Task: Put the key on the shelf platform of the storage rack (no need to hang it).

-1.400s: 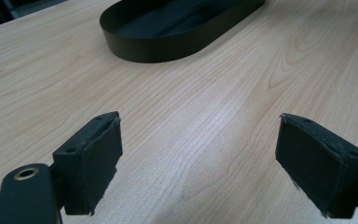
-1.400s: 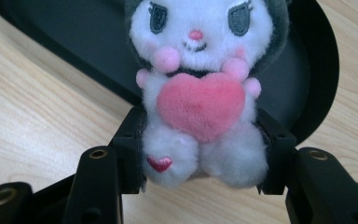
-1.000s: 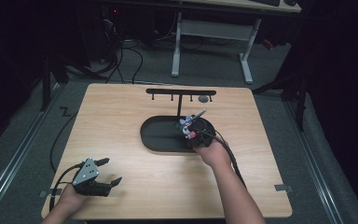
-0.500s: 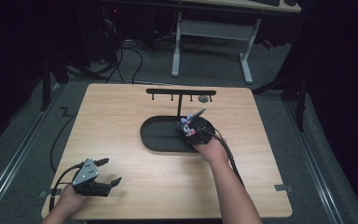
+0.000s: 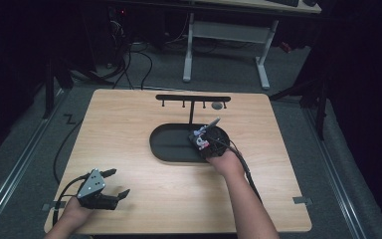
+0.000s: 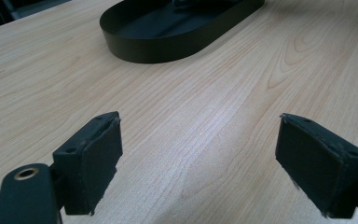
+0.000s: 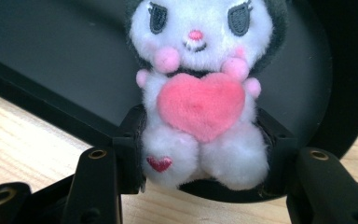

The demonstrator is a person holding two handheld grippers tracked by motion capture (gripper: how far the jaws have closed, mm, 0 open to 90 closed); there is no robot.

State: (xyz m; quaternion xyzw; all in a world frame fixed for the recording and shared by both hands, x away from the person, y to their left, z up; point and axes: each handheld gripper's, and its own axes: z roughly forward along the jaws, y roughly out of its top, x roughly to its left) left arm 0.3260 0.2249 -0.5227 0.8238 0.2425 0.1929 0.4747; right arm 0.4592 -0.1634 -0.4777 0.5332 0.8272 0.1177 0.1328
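A small white plush toy (image 7: 200, 93) with dark ears and a pink heart on its chest is held upright over the right end of a black oval tray (image 7: 51, 56). My right gripper (image 7: 203, 158) is shut on its lower body, one pad pressing each side. In the high view the right gripper (image 5: 201, 141) sits at the right end of the tray (image 5: 171, 147). At the front left corner of the table my left gripper (image 5: 121, 181) rests low. Its jaws stand wide apart in the left gripper view (image 6: 200, 163), with bare wood between them.
A black T-shaped rack (image 5: 191, 99) with small hooks stands just behind the tray, a grey round piece (image 5: 218, 105) near its right end. The wooden table (image 5: 129, 124) is bare wood around the tray. Cables trail from both grippers toward the front edge.
The right hand with the plush toy has shifted slightly over the tray's right end. The left gripper has kept still.
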